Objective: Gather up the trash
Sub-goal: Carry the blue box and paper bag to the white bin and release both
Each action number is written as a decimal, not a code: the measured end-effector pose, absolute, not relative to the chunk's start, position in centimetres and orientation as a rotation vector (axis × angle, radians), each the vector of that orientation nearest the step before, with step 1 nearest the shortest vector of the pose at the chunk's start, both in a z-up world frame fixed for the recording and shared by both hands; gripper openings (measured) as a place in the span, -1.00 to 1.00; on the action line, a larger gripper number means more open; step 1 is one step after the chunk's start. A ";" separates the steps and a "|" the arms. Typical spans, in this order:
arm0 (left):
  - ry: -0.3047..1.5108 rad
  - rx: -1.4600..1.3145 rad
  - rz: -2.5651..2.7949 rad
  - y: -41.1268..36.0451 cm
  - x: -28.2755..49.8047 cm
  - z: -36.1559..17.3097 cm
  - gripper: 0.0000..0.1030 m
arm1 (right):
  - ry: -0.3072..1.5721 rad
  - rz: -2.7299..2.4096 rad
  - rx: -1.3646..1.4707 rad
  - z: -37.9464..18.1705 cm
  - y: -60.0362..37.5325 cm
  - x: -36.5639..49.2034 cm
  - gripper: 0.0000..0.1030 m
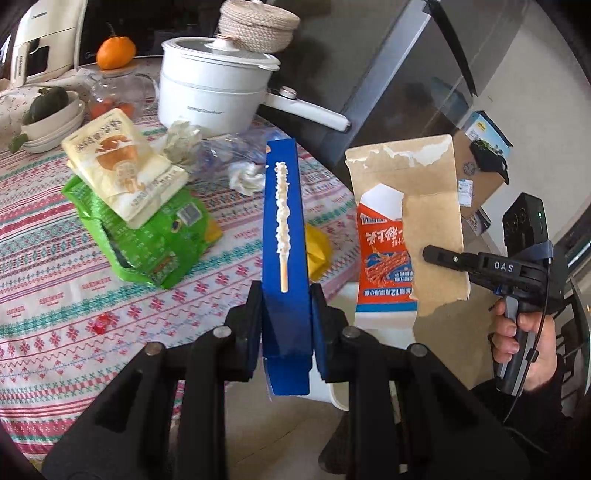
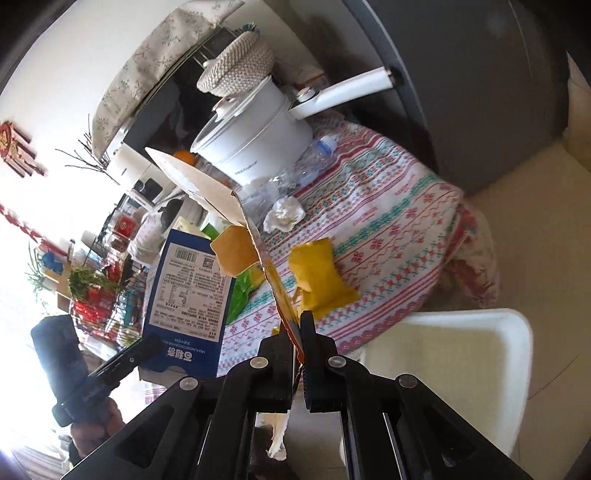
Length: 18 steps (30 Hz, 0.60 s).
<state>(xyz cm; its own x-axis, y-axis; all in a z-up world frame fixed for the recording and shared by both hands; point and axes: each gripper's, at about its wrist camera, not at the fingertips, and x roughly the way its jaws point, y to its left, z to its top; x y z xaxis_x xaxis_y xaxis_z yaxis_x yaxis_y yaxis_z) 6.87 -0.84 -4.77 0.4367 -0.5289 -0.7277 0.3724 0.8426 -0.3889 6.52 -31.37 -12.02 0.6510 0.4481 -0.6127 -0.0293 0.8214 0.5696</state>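
My left gripper (image 1: 284, 295) is shut on a blue snack box (image 1: 284, 221), held upright off the table's near edge; the box also shows in the right wrist view (image 2: 188, 295). My right gripper (image 2: 297, 325) is shut on a torn, flattened orange carton (image 1: 406, 229), seen edge-on in its own view (image 2: 255, 236). A white bin (image 2: 454, 373) stands on the floor below both. On the table lie a yellow wrapper (image 2: 321, 277), a green bag (image 1: 147, 236), a cream pouch (image 1: 122, 166), crumpled tissues (image 2: 284, 214) and clear plastic (image 1: 229, 151).
A white electric pot (image 1: 214, 88) with a long handle stands at the table's back, with a woven basket (image 1: 258, 26), an orange (image 1: 115, 51) and stacked bowls (image 1: 51, 118). A grey fridge (image 1: 406, 74) stands right of the table. Cardboard boxes (image 1: 480, 155) sit on the floor.
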 end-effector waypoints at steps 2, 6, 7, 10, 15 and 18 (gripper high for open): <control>0.998 -0.157 -0.631 -3.0 6.2 -5.2 -0.50 | 0.806 0.241 0.552 -11.9 -33.3 5.1 -0.91; 1.078 -0.073 -0.750 -7.8 4.7 -6.9 -0.50 | 0.808 0.157 0.556 -13.0 -37.0 2.9 -0.91; 1.095 -0.050 -0.770 -8.8 4.4 -7.5 -0.50 | 0.816 0.135 0.557 -13.5 -37.9 2.3 -0.91; 1.145 0.015 -0.817 -12.1 3.5 -9.2 -0.50 | 0.838 0.080 0.549 -14.8 -39.9 1.0 -0.91; 1.193 0.083 -0.839 -15.9 3.4 -11.7 -0.50 | 0.867 0.016 0.534 -16.5 -42.2 -0.7 -0.91; 1.210 0.100 -0.854 -17.2 3.6 -13.0 -0.45 | 0.883 -0.012 0.530 -17.3 -43.1 -1.3 -0.91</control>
<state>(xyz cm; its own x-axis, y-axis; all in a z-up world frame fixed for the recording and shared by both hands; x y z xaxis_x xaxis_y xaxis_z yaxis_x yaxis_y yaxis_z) 3.62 -17.23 -13.04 0.0902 -0.5232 -0.8474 0.6235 0.6932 -0.3616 -1.32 -43.14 -17.32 0.6437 0.2038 -0.7377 0.2242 0.8714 0.4364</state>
